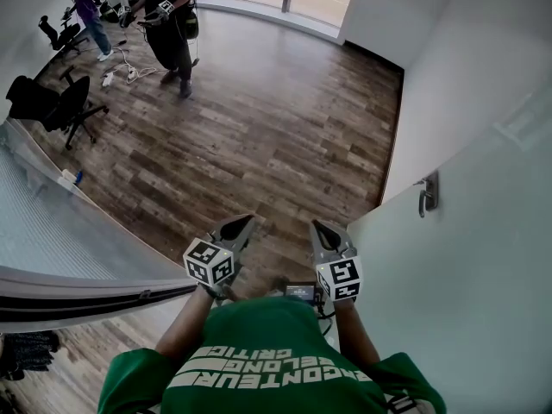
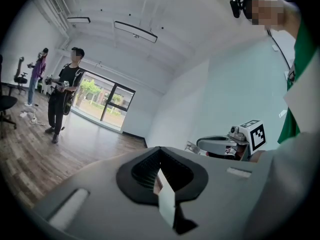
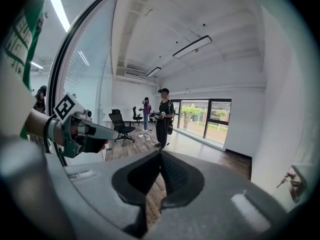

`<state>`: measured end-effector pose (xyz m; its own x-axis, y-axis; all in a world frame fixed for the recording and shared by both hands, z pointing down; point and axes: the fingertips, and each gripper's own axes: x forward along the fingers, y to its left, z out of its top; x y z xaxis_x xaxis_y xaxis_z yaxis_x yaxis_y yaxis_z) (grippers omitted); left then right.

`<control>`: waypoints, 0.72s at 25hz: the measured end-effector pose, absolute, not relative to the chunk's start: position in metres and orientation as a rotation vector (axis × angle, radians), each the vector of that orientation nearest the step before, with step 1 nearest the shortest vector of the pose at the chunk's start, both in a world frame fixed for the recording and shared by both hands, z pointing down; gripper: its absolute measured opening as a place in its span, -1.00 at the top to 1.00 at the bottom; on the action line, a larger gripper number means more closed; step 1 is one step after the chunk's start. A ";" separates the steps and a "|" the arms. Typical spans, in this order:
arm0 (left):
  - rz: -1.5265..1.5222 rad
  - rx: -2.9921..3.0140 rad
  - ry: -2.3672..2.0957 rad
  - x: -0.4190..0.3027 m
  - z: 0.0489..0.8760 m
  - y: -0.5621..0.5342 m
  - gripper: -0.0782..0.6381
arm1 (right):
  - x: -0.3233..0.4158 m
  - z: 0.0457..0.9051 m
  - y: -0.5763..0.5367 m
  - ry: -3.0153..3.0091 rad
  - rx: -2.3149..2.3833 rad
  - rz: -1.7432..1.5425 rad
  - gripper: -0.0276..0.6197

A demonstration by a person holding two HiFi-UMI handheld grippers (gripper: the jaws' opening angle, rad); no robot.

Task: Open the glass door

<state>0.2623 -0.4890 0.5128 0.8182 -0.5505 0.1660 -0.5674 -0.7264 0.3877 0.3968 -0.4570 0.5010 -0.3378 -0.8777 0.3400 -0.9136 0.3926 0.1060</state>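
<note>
Jaws are pressed together on both the left gripper (image 1: 243,222) and the right gripper (image 1: 318,226), which are held side by side, a little apart, above the wooden floor (image 1: 259,136). The glass door (image 1: 470,266) seems to be the pale panel at the right, though its surface is hard to read. It bears a lever handle (image 1: 429,193) and stands near the right gripper.
</note>
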 end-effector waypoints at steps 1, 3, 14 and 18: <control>0.054 2.576 -0.832 0.262 0.513 -0.488 0.73 | 0.397 0.501 -0.456 -2.313 1.556 0.148 0.93; 0.053 2.576 -0.829 0.261 0.513 -0.488 0.73 | 0.396 0.502 -0.456 -2.312 1.553 0.148 0.93; 0.059 2.563 -0.841 0.258 0.520 -0.490 0.73 | 0.390 0.512 -0.462 -2.327 1.508 0.151 0.93; 0.061 2.563 -0.845 0.258 0.519 -0.492 0.73 | 0.389 0.513 -0.465 -2.322 1.500 0.152 0.93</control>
<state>0.2576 -0.4919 0.5194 0.8126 -0.5560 0.1746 -0.5753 -0.7175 0.3927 0.3885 -0.4646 0.5128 -0.3645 -0.8575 0.3632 -0.8976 0.4273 0.1082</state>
